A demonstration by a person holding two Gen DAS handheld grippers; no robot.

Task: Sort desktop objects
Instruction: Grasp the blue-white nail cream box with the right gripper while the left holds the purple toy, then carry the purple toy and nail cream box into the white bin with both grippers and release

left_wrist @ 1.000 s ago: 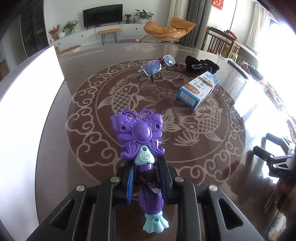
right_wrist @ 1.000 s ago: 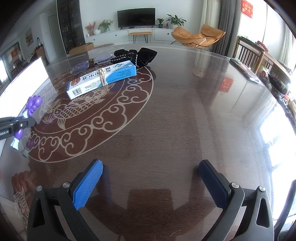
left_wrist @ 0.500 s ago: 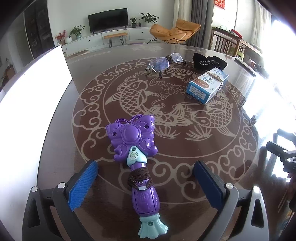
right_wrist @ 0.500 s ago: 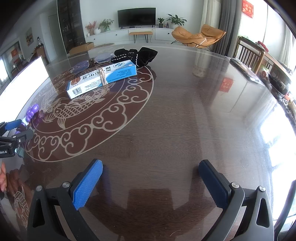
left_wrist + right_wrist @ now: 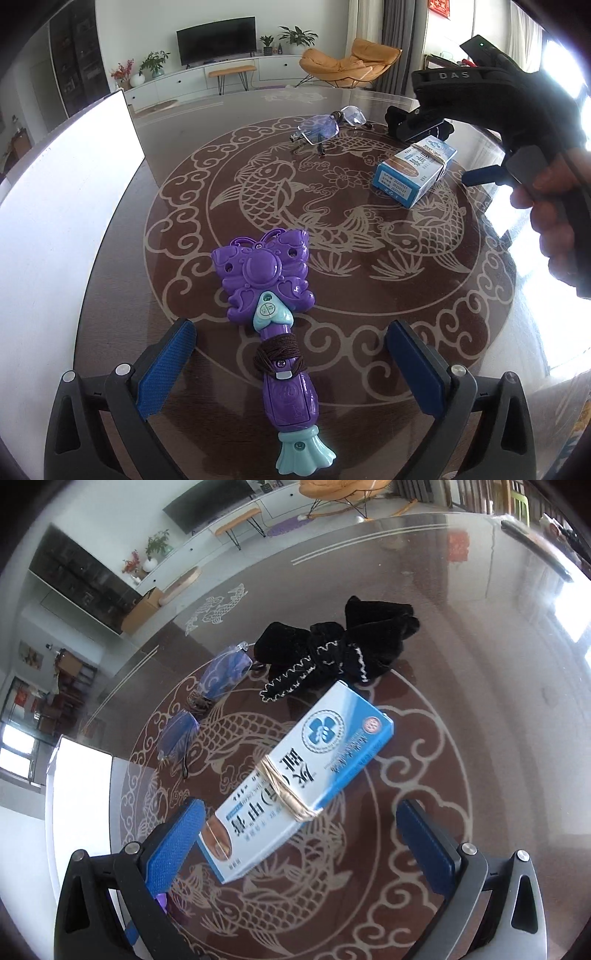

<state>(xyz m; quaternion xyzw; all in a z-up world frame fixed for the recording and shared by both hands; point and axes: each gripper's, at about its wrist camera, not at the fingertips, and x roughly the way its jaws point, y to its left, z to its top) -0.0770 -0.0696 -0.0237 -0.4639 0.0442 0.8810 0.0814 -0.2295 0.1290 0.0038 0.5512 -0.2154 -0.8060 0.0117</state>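
The dark glass table with its pale carp pattern carries everything you are sorting. Your left gripper, which a second ago pinched the purple butterfly-headed toy wand with a teal tail, now stands with jaws spread wide, and the wand lies free on the glass between the blue pads, near the white board: that placement looks finished. Your right gripper has swung across from bare glass to the blue-and-white carton bound with a rubber band; its jaws are spread, the carton's near end between them, ungripped. The black velvet pouch and rimless spectacles remain unsorted beyond.
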